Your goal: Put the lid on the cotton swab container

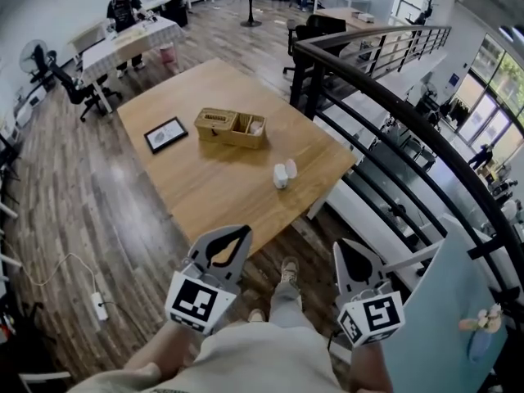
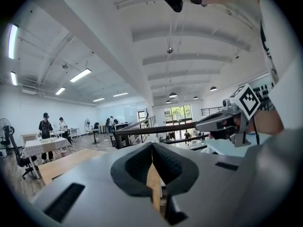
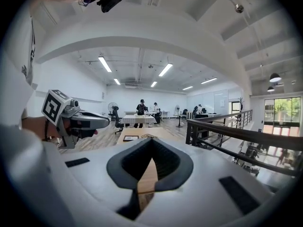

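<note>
The dark padded fingers (image 2: 132,167) of your left gripper (image 2: 152,146) were pressed together with nothing between them. Those of your right gripper (image 3: 151,144) were clenched and empty too. You held both low by your body, short of the bench's near edge.

The small white cotton swab container (image 1: 280,178) stood on the light wooden bench (image 1: 205,195) at your 12 o'clock, well apart from both grippers. What looked like its pale lid (image 1: 291,169) sat just beside it at its 1 o'clock. I judged the task not yet begun: you would need to step in, part one pair of fingers and take the lid.

A woven tan tray (image 1: 232,128) lay at the container's 11 o'clock, and a black-framed flat panel (image 1: 165,134) at its 10. A dark metal railing (image 1: 385,97) ran at your 2 o'clock above the plank floor (image 1: 74,187). People (image 1: 123,6) were at a far table (image 1: 135,39) at 11.
</note>
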Tool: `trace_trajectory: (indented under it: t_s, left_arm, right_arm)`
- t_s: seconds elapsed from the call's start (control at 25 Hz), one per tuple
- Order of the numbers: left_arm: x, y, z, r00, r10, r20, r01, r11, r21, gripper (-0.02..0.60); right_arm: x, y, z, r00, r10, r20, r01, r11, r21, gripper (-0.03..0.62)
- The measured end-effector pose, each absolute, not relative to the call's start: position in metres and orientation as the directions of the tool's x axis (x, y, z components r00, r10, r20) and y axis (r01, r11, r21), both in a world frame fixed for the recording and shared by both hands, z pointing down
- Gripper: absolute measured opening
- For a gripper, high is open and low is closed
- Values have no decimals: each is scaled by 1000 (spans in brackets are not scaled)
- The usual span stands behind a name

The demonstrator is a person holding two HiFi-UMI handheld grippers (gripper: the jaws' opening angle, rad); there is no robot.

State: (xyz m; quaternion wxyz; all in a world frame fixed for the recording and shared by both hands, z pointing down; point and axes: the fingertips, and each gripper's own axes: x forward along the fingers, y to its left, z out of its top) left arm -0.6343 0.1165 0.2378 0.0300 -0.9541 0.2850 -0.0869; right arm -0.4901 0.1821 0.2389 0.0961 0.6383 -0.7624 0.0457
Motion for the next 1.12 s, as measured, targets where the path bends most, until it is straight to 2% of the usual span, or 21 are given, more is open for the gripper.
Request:
trace_trajectory:
  t_s: [0.36, 1.12]
  left_arm:
    - [-590, 31, 246, 800, -569, 192, -557, -823, -116, 23]
    - [-474, -164, 258, 662, -694, 284, -694, -710, -117, 23]
  right_arm:
    - [-446, 80, 242, -218, -950, 223, -974, 228, 19, 26]
    - [-322, -134, 257, -400, -869, 292, -913, 405, -48, 26]
